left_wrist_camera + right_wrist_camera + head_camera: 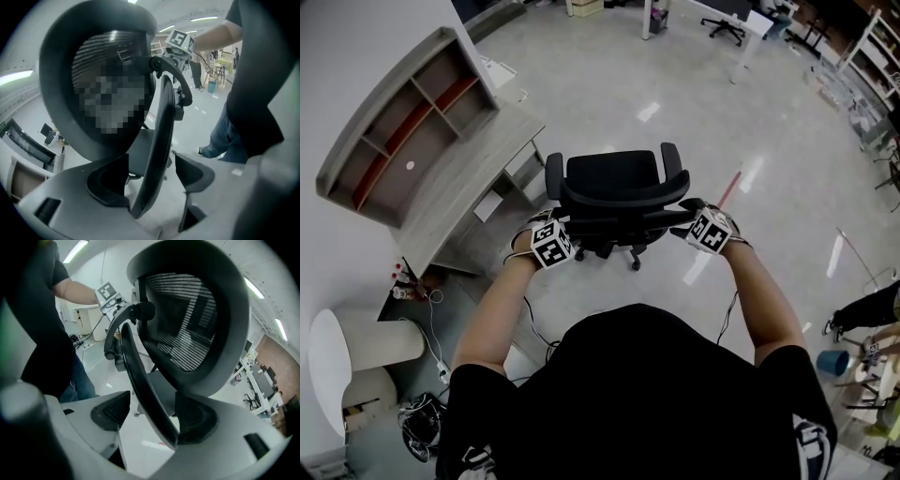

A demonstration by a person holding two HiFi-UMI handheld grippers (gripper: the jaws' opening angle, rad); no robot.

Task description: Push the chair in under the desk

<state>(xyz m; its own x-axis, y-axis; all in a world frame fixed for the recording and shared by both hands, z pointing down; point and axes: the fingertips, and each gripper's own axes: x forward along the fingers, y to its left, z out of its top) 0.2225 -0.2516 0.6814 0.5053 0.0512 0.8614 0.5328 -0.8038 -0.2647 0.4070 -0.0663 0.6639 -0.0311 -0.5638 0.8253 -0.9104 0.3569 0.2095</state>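
Observation:
A black office chair stands on the shiny floor, to the right of the grey wooden desk, its back toward me. My left gripper is at the left end of the chair's back and my right gripper at the right end. In the left gripper view the left gripper is open, and the curved black back bar runs between its pads without being squeezed. The right gripper is open too, straddling the same bar below the mesh backrest.
A shelf hutch sits on the desk against the left wall. A white cylinder and loose cables lie at the lower left. A red floor line, a blue bucket and racks are on the right.

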